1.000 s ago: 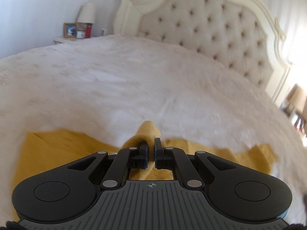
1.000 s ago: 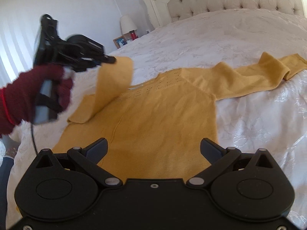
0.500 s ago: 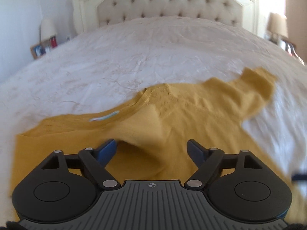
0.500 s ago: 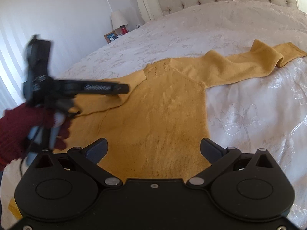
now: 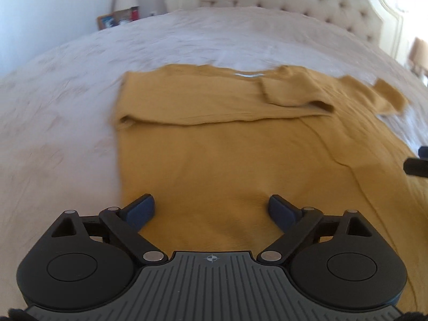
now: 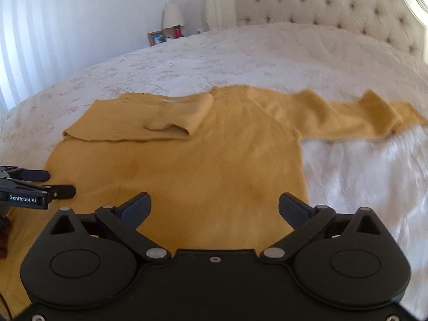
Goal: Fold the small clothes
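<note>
the left gripper (image 5: 211, 208), seen from its own wrist camera, hangs over the lower body of the mustard sweater (image 5: 240, 160) with its jaws spread wide and nothing between them; they have just been opening, and only flat knit shows in the gap between the blue pads. the sweater lies on the white bedspread (image 5: 67, 107) of a large bed. its left sleeve (image 5: 214, 101) is already folded across the chest, lying as a flat band with its cuff end near the neckline, where a pale label shows. i judge the first fold done. the knit looks soft, fine and matte, slumping in gentle ridges rather than sharp creases. at the right edge the dark tip of the right gripper (image 5: 417, 165) pokes in.

from the right wrist camera, the right gripper (image 6: 214, 208) is likewise released, jaws wide apart and empty, hovering above the sweater's hem area. the right sleeve (image 6: 347, 115) is stretched out on the bedspread (image 6: 240, 53), with a small hump near its cuff, so that fold is left, as is, likely, folding the body in half. the left gripper (image 6: 57, 183) enters at the left edge, fingers apart over the sweater's side. the bedspread has a faint floral pattern; behind stands a tufted cream headboard (image 6: 334, 8).
</note>
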The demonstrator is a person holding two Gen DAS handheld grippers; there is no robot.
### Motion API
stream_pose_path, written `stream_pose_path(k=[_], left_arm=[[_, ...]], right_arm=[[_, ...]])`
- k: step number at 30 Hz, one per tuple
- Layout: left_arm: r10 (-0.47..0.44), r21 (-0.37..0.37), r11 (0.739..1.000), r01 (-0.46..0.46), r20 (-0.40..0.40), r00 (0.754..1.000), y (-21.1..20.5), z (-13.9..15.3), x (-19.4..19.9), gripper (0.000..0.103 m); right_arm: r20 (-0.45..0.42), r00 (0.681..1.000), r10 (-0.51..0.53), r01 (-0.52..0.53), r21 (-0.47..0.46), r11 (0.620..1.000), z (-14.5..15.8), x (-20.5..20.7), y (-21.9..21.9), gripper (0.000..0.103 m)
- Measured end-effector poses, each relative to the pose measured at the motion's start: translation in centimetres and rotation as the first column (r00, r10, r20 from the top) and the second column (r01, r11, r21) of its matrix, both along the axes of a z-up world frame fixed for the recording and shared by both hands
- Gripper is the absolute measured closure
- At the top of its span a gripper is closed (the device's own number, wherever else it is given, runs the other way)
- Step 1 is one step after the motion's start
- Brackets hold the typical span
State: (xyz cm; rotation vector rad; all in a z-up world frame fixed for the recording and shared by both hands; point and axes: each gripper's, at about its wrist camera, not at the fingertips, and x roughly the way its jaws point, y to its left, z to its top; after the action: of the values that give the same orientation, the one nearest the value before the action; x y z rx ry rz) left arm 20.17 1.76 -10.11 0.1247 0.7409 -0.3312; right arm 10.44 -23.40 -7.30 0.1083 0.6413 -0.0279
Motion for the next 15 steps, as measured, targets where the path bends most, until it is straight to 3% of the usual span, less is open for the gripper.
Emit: stream_pose_path(k=[4, 6, 11, 15], left_arm=[[-0.013, -0.031, 0.999, 0.013, -0.011, 1.0, 0.6, 0.0, 0.7, 0.01], [-0.027, -0.041, 0.999, 0.027, -0.007, 1.0, 0.8, -0.3, 0.5, 0.01], [-0.039, -0.091, 0.995, 0.039, 0.007, 0.999, 2.0, -0.8, -0.5, 0.01], [-0.03, -0.06, 0.998, 0.028, -0.032, 0.999, 1.6, -0.3, -0.4, 0.01]], right_arm=[[0.008, 0.997, 0.081, -0.079, -0.14, 0.987, 1.6, 3.4, 2.9, 0.036], [0.009, 0.993, 0.118, -0.114, -0.197, 0.974, 2.0, 5.4, 4.5, 0.044], [0.005, 0.982, 0.19, -0.182, -0.262, 0.948, 1.9, 10.1, 8.1, 0.046], [-0.036, 0.981, 0.19, -0.193, -0.236, 0.952, 0.8, 13.8, 9.8, 0.046]])
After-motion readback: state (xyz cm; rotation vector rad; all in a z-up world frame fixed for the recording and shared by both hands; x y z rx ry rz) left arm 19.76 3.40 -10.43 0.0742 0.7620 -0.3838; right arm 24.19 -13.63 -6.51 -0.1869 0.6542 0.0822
